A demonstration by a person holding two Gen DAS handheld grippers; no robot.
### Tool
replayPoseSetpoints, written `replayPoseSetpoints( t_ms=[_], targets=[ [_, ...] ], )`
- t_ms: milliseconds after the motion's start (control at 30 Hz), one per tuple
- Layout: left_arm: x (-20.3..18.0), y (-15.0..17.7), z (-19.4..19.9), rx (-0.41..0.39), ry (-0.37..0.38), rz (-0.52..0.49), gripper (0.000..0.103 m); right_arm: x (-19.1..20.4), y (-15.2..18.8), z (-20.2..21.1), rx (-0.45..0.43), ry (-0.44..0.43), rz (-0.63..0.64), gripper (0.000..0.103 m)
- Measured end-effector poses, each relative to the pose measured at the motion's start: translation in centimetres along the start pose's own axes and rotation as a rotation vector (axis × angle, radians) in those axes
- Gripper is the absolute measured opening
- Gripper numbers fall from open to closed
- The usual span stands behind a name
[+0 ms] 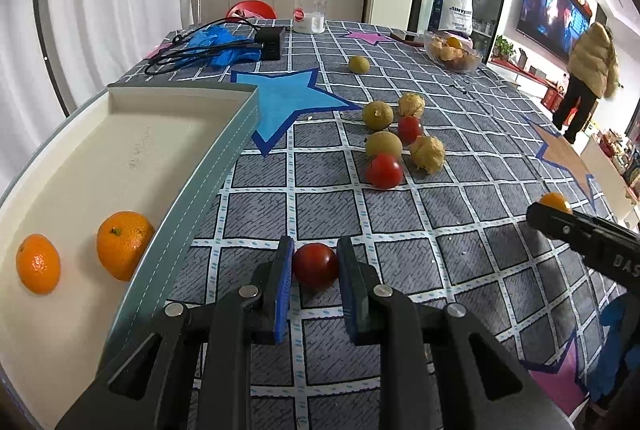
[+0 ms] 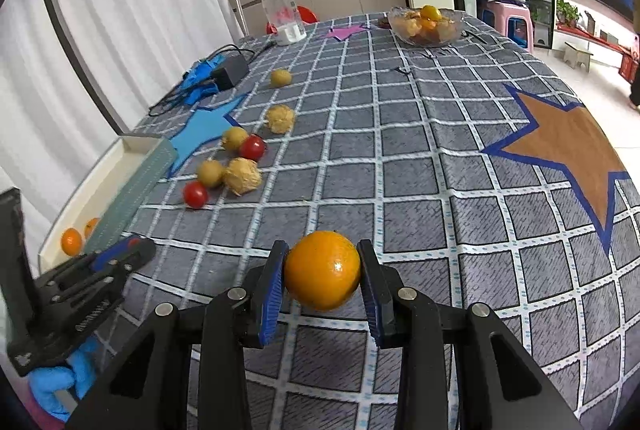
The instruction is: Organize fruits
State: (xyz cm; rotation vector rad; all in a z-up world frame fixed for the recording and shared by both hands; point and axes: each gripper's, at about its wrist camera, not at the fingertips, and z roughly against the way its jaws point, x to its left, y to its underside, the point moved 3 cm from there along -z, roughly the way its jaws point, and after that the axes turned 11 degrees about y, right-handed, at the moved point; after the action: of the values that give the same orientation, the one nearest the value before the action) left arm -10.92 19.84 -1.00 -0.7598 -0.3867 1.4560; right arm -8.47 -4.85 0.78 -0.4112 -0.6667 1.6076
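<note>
Mostly clear: left gripper [image 1: 314,262] pinches tomato [image 1: 315,265], right gripper [image 2: 322,270] clamps orange [image 2: 322,270]; tray [image 1: 224,142] cut off.

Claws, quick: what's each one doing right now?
Left claw: around a cherry tomato; grip cannot be told.
Right claw: closed on an orange.

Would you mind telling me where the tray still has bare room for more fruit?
The tray is bare from its far corner down the middle. Only its near end is taken, where two oranges sit, one against the right wall. The tablecloth cluster of tomatoes and husked fruits is crowded.
</note>
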Motion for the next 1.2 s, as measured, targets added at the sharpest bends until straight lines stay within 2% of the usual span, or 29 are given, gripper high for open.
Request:
replayPoseSetpoints(
  t_ms=[167,333,467,700,1200],
  targets=[
    [0.2,0.0,0.8,0.007,0.054,0.028,0.024,1.1,-0.7,1.7,-0.015,-0.022,0.017,0.036],
    [0.6,-0.7,3.4,-0.041,0.080,0.035,0.024,3.3,-1.6,2.3,-0.011,-0.055,0.043,0.036],
    [2.0,-1.5,6.0,-0.094,0.061,0.047,0.024,5.4,-2.0,2.3,-0.007,-0.082,0.065,0.036],
    [6.2,-2.0,8.3,-0.138,0.000,0.090,0.024,9.8,-2.5,1.8,0.013,-0.126,0.126,0.036],
    [13.8,-1.9,8.9,-0.140,-0.073,0.195,0.024,20.5,-3.6,-0.4,0.054,-0.206,0.278,0.036]
  ],
)
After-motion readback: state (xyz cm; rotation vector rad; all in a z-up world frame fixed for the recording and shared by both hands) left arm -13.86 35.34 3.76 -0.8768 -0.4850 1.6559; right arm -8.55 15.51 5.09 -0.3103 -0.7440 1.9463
